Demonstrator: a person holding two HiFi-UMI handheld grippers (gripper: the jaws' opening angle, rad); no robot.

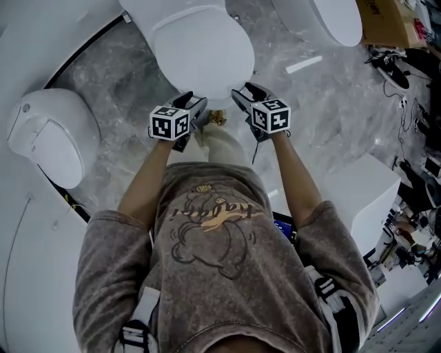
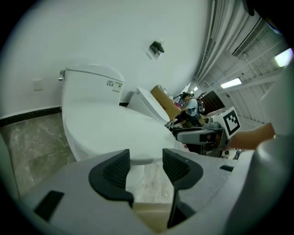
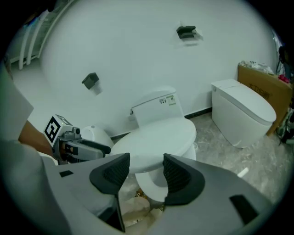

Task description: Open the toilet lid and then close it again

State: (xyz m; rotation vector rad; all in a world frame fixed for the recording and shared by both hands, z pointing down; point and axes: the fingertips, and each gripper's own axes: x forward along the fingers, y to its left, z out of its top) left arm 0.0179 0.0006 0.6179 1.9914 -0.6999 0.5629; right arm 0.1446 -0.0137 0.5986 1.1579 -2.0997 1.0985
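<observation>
The white toilet stands straight ahead of me with its lid (image 1: 203,48) down flat over the bowl. My left gripper (image 1: 195,102) is at the lid's front edge on the left, and my right gripper (image 1: 242,92) is at the front edge on the right. Both are open with nothing between the pads. In the left gripper view the lid (image 2: 110,128) lies just beyond the open left gripper (image 2: 146,167), with the tank (image 2: 92,78) behind. The right gripper view shows the lid (image 3: 156,137) past the open right gripper (image 3: 146,172). Neither gripper touches the lid.
A second toilet (image 1: 52,138) sits to the left and a third (image 1: 337,17) at the upper right, beside a cardboard box (image 1: 386,21). A white pedestal (image 1: 362,186) stands at the right. The floor (image 1: 117,69) is grey marble.
</observation>
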